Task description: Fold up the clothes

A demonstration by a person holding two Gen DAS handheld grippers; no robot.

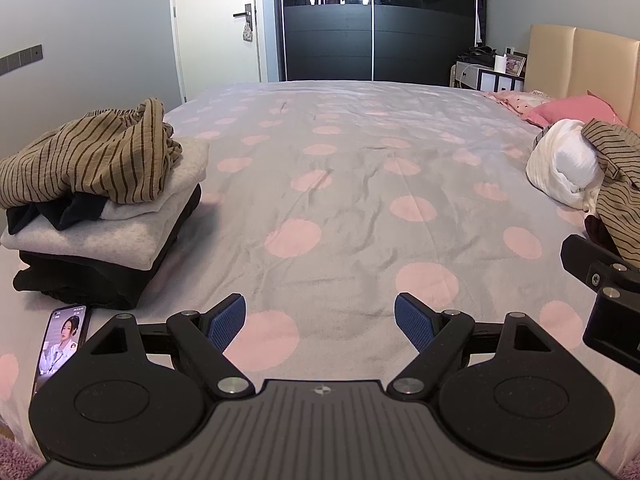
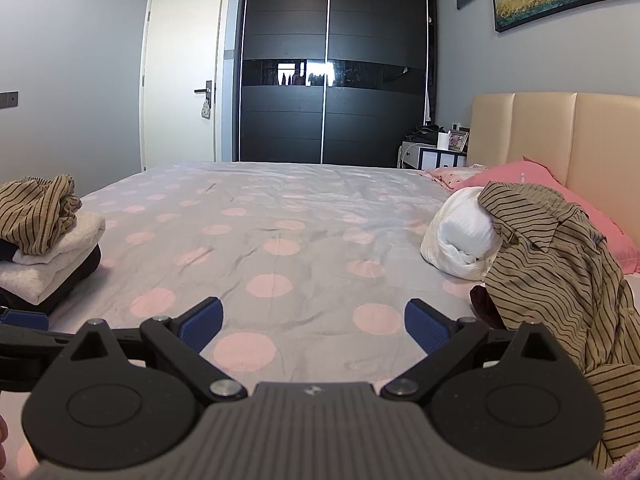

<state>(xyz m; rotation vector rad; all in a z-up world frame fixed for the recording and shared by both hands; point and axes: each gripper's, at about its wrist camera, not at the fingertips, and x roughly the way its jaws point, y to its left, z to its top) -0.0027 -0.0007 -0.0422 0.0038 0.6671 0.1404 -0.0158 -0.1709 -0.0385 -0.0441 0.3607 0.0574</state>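
Note:
A stack of folded clothes (image 1: 100,236) sits at the left of the bed, grey and black layers with a brown striped garment (image 1: 92,156) loosely on top; the right wrist view shows the same stack (image 2: 44,256). An unfolded pile lies at the right: a white garment (image 2: 464,236) and a brown striped shirt (image 2: 560,264), also seen in the left wrist view as the white garment (image 1: 564,164) and striped shirt (image 1: 620,184). My left gripper (image 1: 320,324) is open and empty over the bedspread. My right gripper (image 2: 314,326) is open and empty too, just left of the striped shirt.
The bed (image 1: 340,184) has a grey cover with pink dots. A phone (image 1: 62,340) with a lit screen lies by the stack. Pink pillows (image 2: 532,184) and a beige headboard (image 2: 560,136) are at the right. A dark wardrobe (image 2: 332,68), door and nightstand (image 2: 432,154) stand beyond.

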